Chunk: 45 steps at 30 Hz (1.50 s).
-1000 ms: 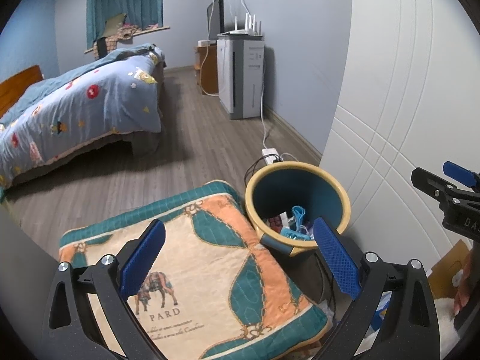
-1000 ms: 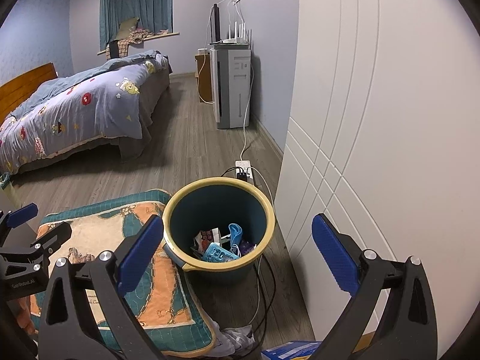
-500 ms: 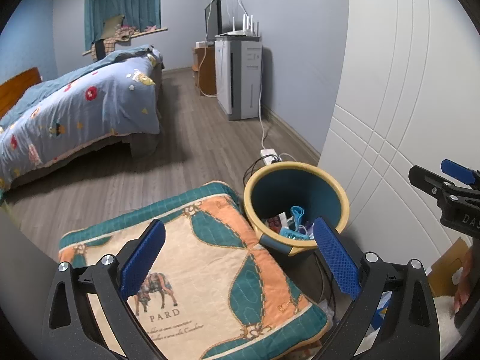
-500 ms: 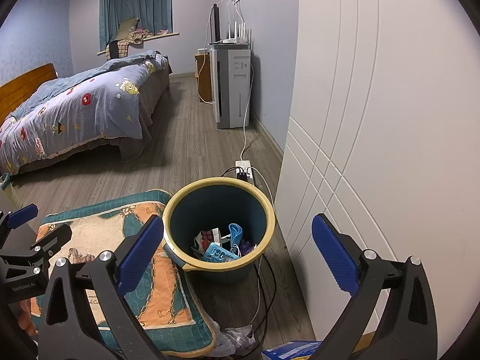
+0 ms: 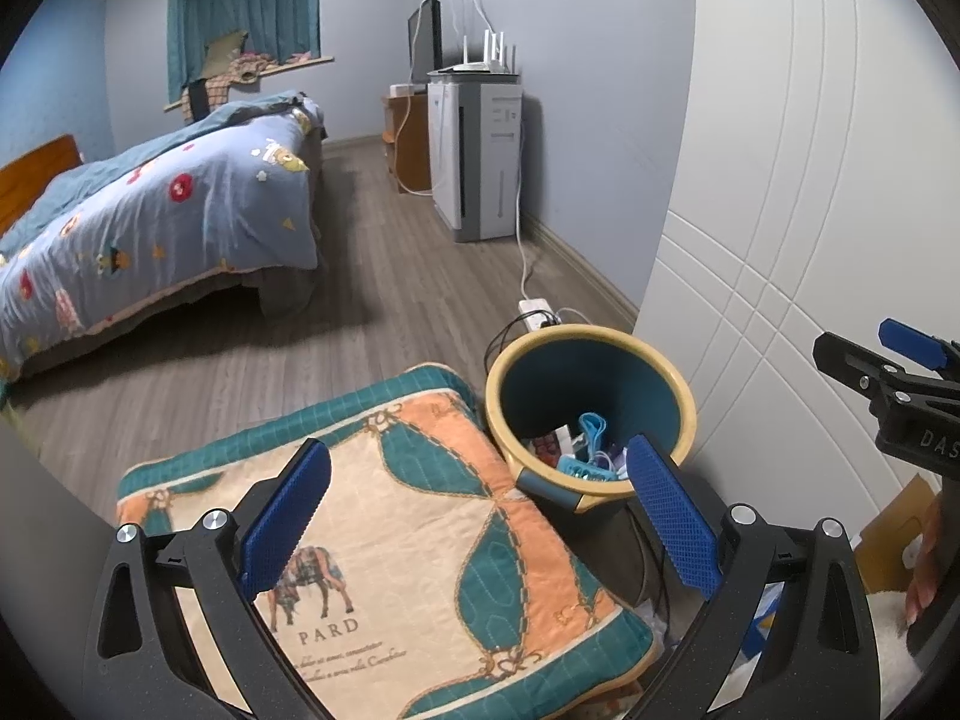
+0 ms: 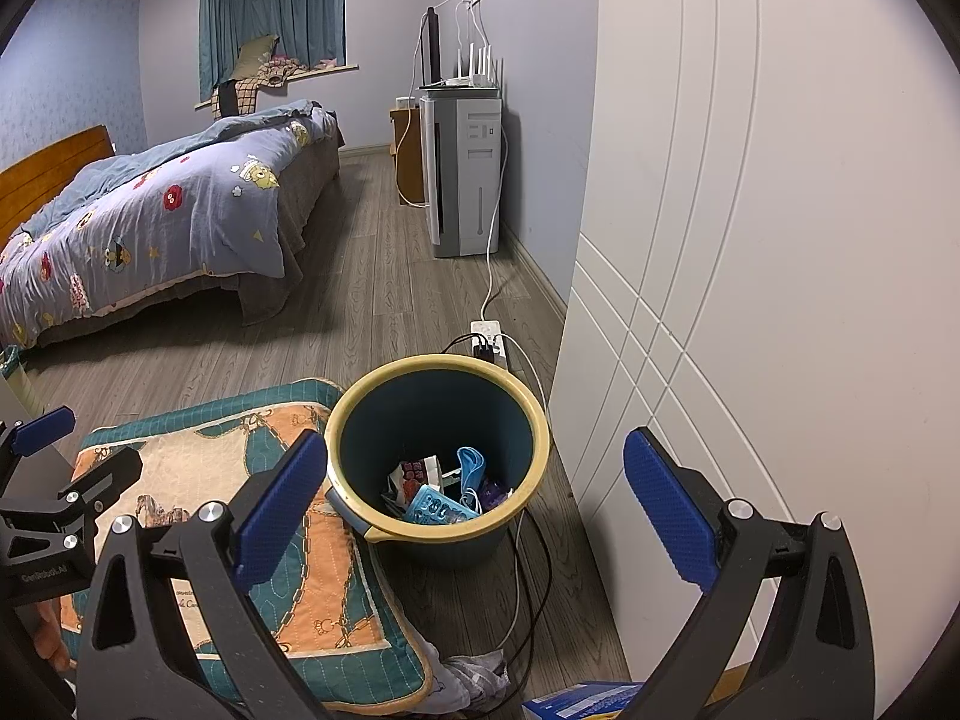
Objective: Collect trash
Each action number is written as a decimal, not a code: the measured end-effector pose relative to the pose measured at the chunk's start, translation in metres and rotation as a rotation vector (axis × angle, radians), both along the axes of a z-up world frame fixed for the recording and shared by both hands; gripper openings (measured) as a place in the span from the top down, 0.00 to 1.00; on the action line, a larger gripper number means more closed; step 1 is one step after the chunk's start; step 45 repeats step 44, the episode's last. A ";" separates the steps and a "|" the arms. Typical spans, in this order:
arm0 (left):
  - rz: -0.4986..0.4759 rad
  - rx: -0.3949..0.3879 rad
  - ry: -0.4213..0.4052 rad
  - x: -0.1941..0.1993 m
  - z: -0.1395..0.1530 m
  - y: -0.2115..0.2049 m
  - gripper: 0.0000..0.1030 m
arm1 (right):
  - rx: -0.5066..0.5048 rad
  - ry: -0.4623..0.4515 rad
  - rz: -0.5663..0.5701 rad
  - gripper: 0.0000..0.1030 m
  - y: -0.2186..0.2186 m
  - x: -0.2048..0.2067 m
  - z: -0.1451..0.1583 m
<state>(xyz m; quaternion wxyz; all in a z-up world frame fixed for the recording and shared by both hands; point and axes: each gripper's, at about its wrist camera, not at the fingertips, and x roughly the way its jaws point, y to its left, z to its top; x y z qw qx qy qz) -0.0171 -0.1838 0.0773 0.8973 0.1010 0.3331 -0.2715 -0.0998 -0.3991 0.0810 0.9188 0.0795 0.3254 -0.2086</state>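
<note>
A teal bin with a yellow rim [image 6: 437,420] [image 5: 591,372] stands on the wood floor beside a white wardrobe. Trash lies in its bottom: a blue mask, a light blue blister pack [image 6: 438,507] and a red-printed wrapper [image 6: 414,474]. My right gripper [image 6: 474,510] hovers above the bin, open, with nothing between its blue pads. My left gripper [image 5: 480,516] is open over a patterned cushion [image 5: 408,534], just left of the bin, and holds nothing. Each gripper shows at the edge of the other's view.
The white wardrobe [image 6: 780,240] fills the right side. A power strip with cables [image 6: 489,339] lies behind the bin. A bed [image 6: 150,222] is at the left, a white air purifier [image 6: 462,174] by the far wall. A blue box [image 6: 576,705] and cloth [image 6: 474,672] lie near me.
Both views are almost unchanged; the left gripper has drifted very slightly, and the bin sits a touch lower in its view.
</note>
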 end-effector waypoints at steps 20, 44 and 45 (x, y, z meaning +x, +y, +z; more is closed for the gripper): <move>0.001 -0.002 0.000 -0.001 0.000 -0.002 0.05 | 0.001 0.001 0.001 0.05 0.000 0.000 0.000; -0.001 -0.008 0.033 0.009 0.001 0.008 0.05 | 0.048 0.074 -0.049 0.05 -0.013 0.010 -0.017; -0.001 -0.008 0.033 0.009 0.001 0.008 0.05 | 0.048 0.074 -0.049 0.05 -0.013 0.010 -0.017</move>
